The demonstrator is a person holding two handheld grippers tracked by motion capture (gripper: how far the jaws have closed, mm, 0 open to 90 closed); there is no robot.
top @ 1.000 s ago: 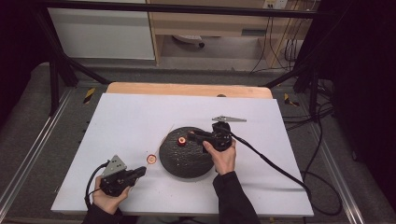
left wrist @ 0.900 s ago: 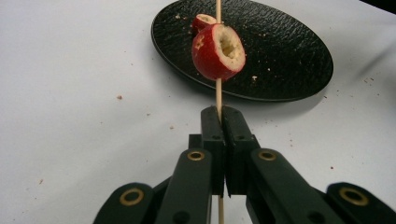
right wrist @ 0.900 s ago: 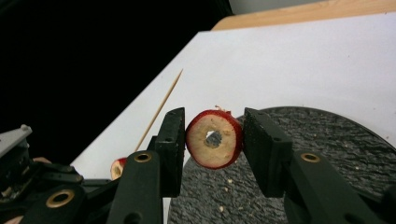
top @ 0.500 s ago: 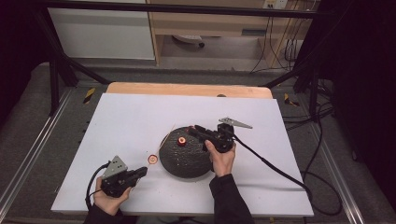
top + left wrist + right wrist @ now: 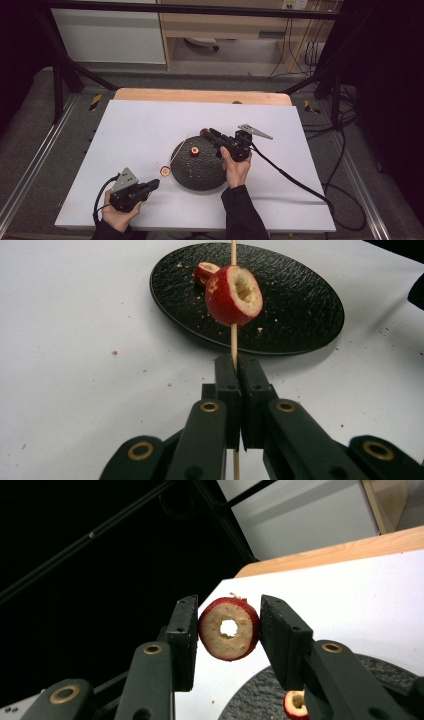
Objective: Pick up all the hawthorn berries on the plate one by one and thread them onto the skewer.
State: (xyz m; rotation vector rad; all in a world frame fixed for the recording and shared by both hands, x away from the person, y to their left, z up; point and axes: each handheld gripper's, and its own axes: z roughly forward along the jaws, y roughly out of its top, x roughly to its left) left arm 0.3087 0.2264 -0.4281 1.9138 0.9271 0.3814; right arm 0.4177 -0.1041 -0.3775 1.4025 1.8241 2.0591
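Note:
My left gripper (image 5: pixel 235 361) is shut on a thin wooden skewer (image 5: pixel 233 342) that points toward a black plate (image 5: pixel 300 315). A red cored fruit piece (image 5: pixel 233 290) is threaded on the skewer above the jaws. In the high view that gripper (image 5: pixel 154 185) lies near the table's front left, with the threaded piece (image 5: pixel 164 170) beside the plate (image 5: pixel 200 172). My right gripper (image 5: pixel 227 625) is shut on a red fruit ring (image 5: pixel 220 645) with a hole through its pale flesh, held over the plate's far edge (image 5: pixel 206 133). Another red piece (image 5: pixel 194 149) lies on the plate.
The white table top (image 5: pixel 150 125) has a wooden strip (image 5: pixel 200 95) along its far edge. A black cable (image 5: pixel 290 177) trails from the right gripper across the table's right side. Crumbs dot the surface around the plate.
The right gripper's tips have lifted a little off the plate with the fruit ring between them. The left gripper and its skewer have stayed put.

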